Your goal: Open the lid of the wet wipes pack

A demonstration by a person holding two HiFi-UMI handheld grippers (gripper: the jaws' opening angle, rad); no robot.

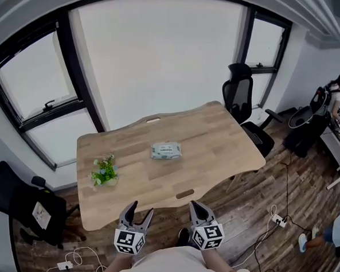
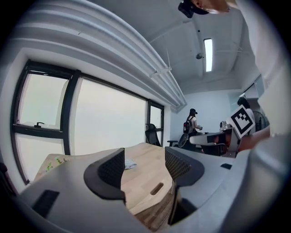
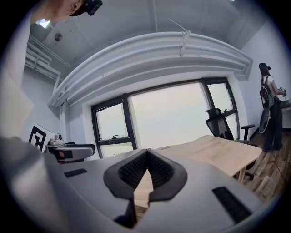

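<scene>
**A:** Item one, wet wipes pack (image 1: 166, 151)?

**B:** It lies flat at the centre of the frame, in the middle of the tabletop (image 1: 227, 142). The lid looks closed, but it is too small to confirm.

**A:** Item two, left hand-held gripper (image 1: 142, 209)?

**B:** Lower centre-left of the frame, short of the tabletop's near edge. Jaws apart, nothing between them.

**A:** Item three, right hand-held gripper (image 1: 194, 206)?

**B:** Lower centre of the frame, beside the left one. Jaws pressed together at the tips, holding nothing.

**A:** Sundries?

**B:** One small plant (image 1: 104, 171) at the left of the tabletop, well apart from the pack.

**A:** Progress?

**B:** By my judgement, nothing is done yet. Both grippers are well apart from the pack. Reaching it, steadying it and lifting the lid all remain.
</scene>
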